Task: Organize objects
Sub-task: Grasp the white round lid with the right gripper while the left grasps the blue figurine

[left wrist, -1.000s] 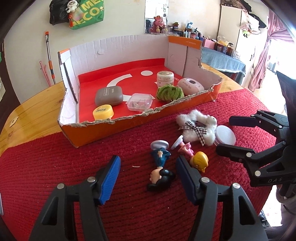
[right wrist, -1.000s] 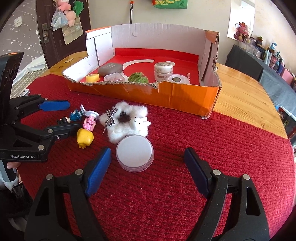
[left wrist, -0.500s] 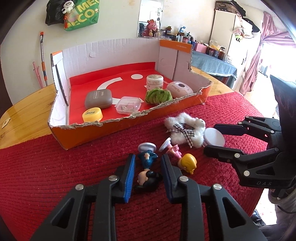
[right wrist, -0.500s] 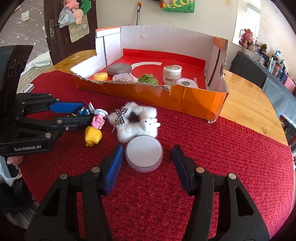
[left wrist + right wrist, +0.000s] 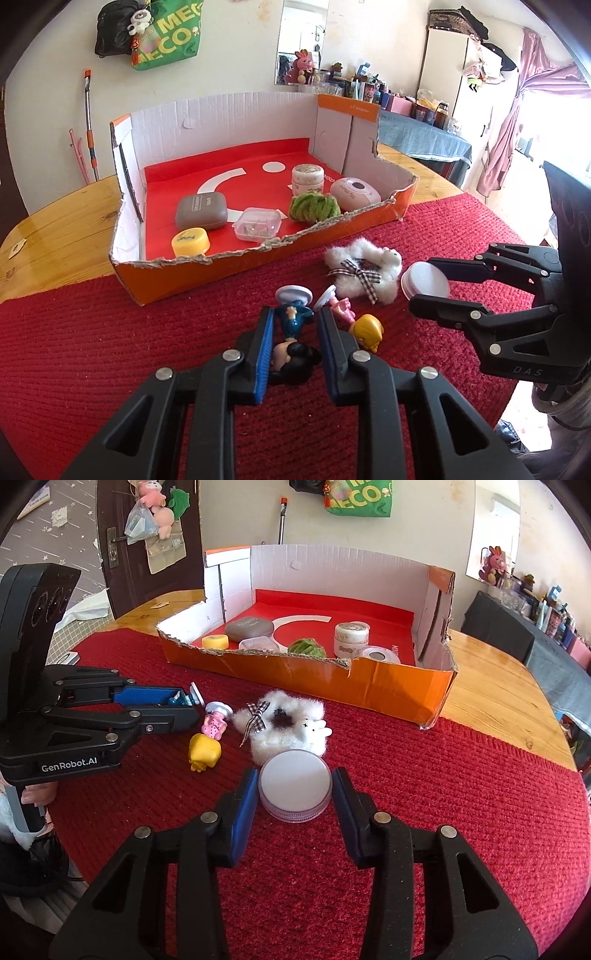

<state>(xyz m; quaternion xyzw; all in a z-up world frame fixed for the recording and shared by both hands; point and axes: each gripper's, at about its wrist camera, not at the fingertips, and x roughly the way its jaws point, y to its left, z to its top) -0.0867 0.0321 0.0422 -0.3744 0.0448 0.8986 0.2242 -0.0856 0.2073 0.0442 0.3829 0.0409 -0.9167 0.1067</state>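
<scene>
Left gripper (image 5: 293,341) fingers pinching a blue figurine (image 5: 293,334), lengthwise between them, base pointing away; right gripper (image 5: 294,794) fingers clamping a round jar (image 5: 294,790), lid up.

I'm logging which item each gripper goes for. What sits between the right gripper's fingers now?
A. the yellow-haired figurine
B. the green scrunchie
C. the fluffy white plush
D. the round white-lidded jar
D: in the right wrist view, the right gripper has its blue pads on either side of the round white-lidded jar on the red mat, seemingly touching it.
</scene>
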